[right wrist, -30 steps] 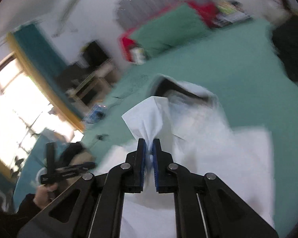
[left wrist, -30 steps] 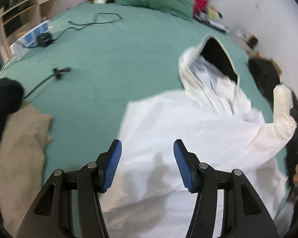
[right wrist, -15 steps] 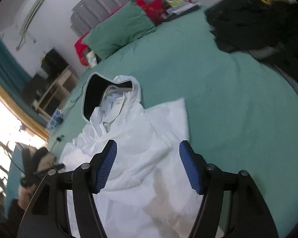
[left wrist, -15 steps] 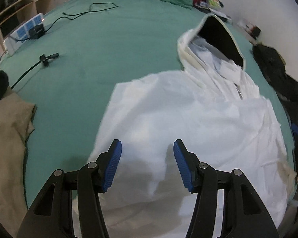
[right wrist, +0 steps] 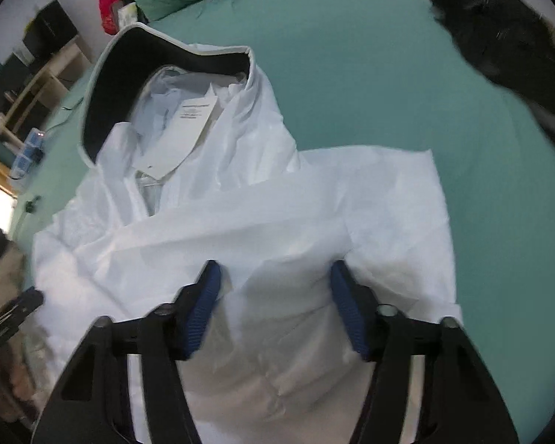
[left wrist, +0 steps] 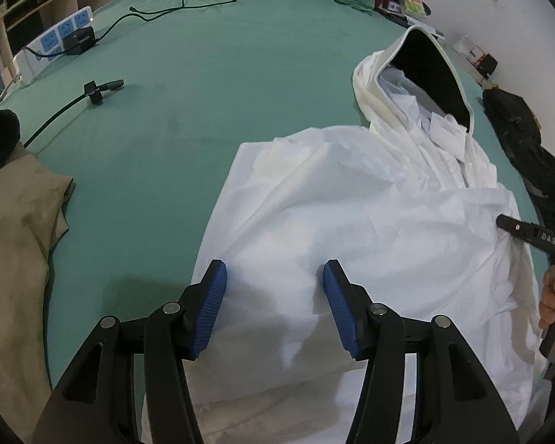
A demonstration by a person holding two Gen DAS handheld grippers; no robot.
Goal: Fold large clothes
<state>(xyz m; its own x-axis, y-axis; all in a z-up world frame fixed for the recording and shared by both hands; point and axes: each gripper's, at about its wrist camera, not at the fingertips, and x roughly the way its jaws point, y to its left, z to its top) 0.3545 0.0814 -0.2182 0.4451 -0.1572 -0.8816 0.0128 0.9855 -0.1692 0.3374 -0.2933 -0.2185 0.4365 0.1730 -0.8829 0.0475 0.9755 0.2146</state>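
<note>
White hooded jacket (left wrist: 370, 214) lies flat on the bed (left wrist: 203, 74), sleeves tucked in. Left claw (left wrist: 273, 307) and right claw (right wrist: 273, 307) both released, over its hem. Next, prob.: grip hem corners, fold toward hood (right wrist: 137, 74).

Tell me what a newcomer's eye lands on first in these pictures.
First, the white hooded jacket spread across the green bedsheet, its dark-lined hood propped open at the far end with a paper tag at the collar. Next, the left gripper and right gripper, jaws wide apart, poised over the jacket's near part.
</note>
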